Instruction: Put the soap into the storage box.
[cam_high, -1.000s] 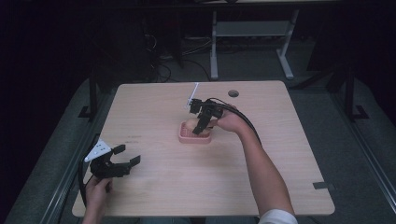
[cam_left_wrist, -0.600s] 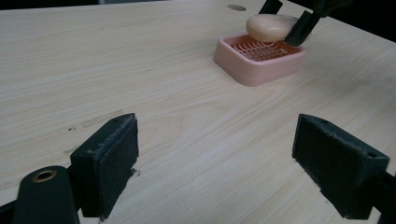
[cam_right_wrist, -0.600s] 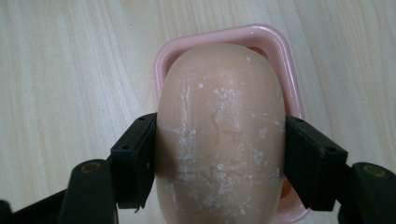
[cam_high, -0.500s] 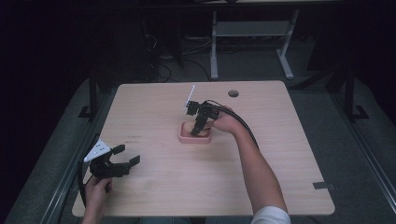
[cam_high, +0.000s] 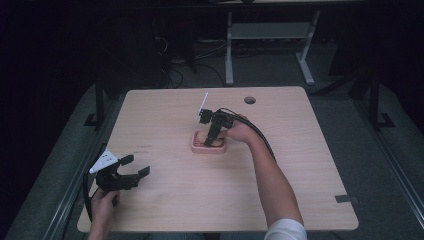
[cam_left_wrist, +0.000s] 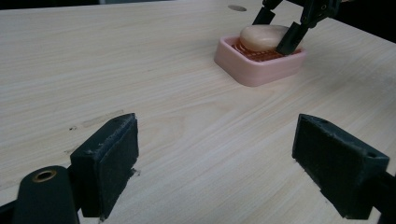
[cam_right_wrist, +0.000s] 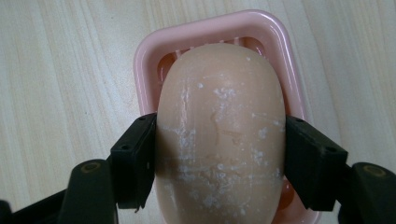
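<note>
1 soap bar (cam_right_wrist: 219, 135), 1 pink soap dish (cam_high: 208, 147), 1 table (cam_high: 300, 165), 2 grippers: left gripper (cam_high: 131, 166), right gripper (cam_high: 210, 141).

A pale wooden table (cam_high: 165, 115) with a round cable hole (cam_high: 250, 100) near its far edge stands on grey carpet (cam_high: 345, 125). Beyond the table the room is dark — a white-legged desk frame (cam_high: 270, 35) and tangled cables (cam_high: 195, 55).

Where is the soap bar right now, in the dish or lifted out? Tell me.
In the dish. The soap bar lies within the pink soap dish, whose rim surrounds it, with the right gripper jaws against both its sides.
</note>
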